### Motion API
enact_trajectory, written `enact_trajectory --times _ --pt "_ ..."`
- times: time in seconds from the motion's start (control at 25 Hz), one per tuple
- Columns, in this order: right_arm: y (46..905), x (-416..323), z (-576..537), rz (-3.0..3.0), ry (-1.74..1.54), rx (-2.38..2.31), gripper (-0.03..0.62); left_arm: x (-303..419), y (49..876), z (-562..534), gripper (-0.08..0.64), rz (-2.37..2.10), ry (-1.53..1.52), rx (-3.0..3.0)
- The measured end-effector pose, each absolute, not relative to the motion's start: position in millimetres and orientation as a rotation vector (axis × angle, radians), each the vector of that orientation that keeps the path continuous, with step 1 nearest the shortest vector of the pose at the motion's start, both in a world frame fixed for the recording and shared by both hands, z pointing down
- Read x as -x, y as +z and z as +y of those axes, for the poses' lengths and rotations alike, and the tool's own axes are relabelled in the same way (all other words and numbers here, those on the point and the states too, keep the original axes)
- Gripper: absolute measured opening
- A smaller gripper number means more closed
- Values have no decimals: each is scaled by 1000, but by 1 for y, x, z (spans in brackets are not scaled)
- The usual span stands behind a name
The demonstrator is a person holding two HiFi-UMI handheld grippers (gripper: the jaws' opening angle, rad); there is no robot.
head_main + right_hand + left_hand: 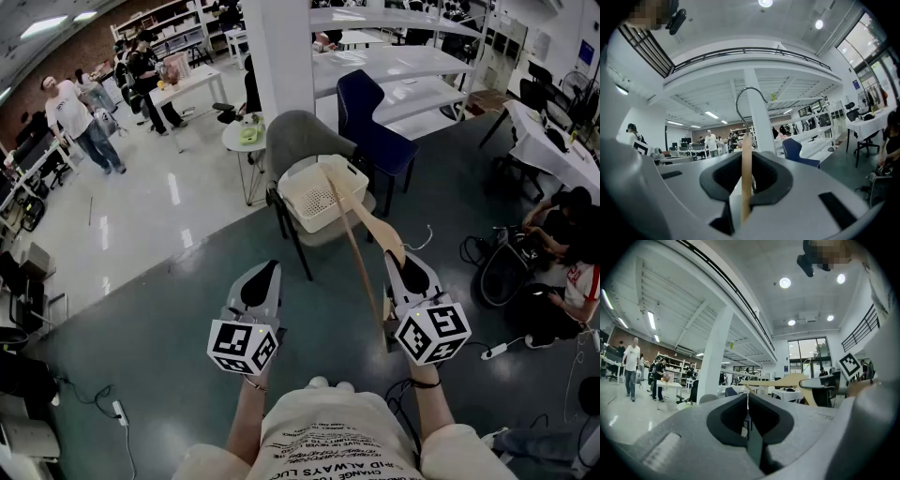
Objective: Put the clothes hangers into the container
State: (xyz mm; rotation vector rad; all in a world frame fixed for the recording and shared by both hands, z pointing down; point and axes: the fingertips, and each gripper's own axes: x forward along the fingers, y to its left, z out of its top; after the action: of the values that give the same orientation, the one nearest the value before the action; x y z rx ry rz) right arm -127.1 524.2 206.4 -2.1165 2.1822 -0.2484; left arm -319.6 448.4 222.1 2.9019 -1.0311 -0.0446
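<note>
A wooden clothes hanger (356, 242) with a metal hook is pinched in my right gripper (407, 265), whose jaws are shut on its thin wooden edge (746, 164). The hook (745, 96) rises above the jaws in the right gripper view. The hanger's far end reaches out over a white perforated container (314, 202), which sits on a grey chair (302, 136) ahead of me. My left gripper (264, 274) hovers level with the right one and to its left. Its jaws are shut with nothing between them (748, 413). From the left gripper view the hanger (787, 380) shows to the right.
A dark blue chair (372, 120) stands right of the grey one, and a small round table (244, 137) to its left. A white column (281, 56) rises behind. People sit on the floor at the right (562, 244) among cables and a power strip (494, 351).
</note>
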Motion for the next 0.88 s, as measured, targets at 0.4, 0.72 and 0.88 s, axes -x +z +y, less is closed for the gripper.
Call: enact_trajectory --times 0.4,0.72,0.88 --pt "215 121 518 2145 -273 2153 55 316 230 435 26 -993 -38 -2897" --pt "230 112 518 2077 -312 2197 55 308 247 426 26 -931 -15 -2886" --pt "235 101 511 2053 -321 2217 55 298 253 417 26 -900 9 -2886"
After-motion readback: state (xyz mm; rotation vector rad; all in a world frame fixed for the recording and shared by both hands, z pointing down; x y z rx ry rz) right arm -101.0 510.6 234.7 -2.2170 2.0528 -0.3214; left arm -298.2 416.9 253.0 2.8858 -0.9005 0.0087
